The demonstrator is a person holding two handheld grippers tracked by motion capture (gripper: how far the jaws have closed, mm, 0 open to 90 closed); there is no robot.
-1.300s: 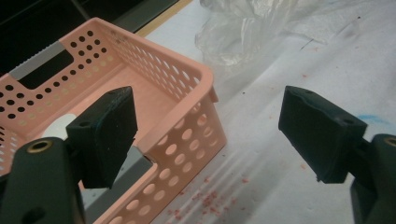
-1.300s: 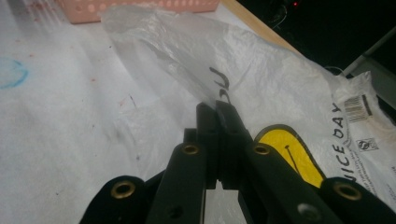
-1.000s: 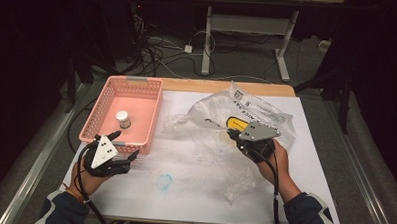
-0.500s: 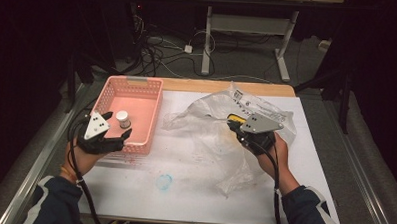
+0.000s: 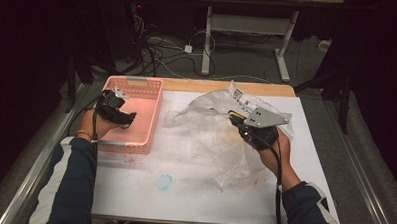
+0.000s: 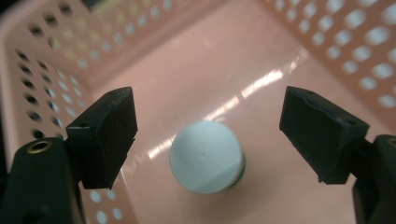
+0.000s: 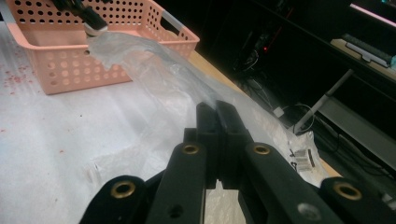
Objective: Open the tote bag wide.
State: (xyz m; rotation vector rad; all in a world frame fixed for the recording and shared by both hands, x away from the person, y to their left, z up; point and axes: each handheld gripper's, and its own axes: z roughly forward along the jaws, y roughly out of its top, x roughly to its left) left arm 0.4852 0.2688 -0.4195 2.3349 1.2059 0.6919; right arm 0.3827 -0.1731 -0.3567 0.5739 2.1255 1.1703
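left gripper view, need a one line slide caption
Open left gripper poised over a white-capped bottle standing in the pink basket.

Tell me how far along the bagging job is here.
Done: right tongs are shut on the clear plastic bag, holding it up. In hand: open left tongs poised over the white-capped bottle in the pink basket. Left: gripping it and bagging it.

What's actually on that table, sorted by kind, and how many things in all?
Pink basket: 1
White-capped bottle inside it: 1
Clear plastic bag: 1
Hand-held tool: 2, left tool and right tool
Total: 5
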